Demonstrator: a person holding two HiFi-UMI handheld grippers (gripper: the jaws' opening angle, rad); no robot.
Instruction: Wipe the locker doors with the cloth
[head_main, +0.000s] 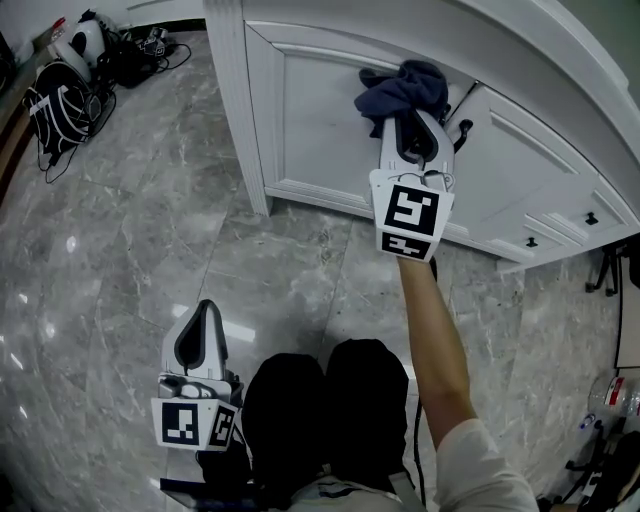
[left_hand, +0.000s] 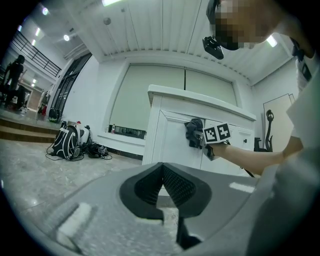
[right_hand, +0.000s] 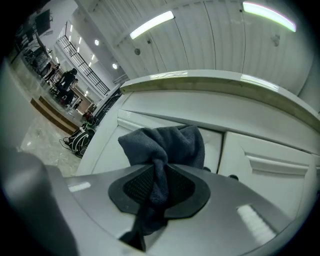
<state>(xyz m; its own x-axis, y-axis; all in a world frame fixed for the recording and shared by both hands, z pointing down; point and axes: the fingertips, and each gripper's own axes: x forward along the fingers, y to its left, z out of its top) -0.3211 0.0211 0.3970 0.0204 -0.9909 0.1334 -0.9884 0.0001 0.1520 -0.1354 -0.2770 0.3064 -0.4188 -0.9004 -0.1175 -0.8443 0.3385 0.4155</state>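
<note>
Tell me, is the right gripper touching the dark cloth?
Touching. The right gripper view shows the dark cloth pinched between the fingers of the right gripper, with a strand running down between them.

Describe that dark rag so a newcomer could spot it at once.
Find the white locker cabinet on the grey marble floor and look high on its left door, beside the seam between doors. There a dark blue cloth is bunched at the panel, pinched in the right claw. It is the only soft, crumpled dark thing there; the door knobs are small and round.
</note>
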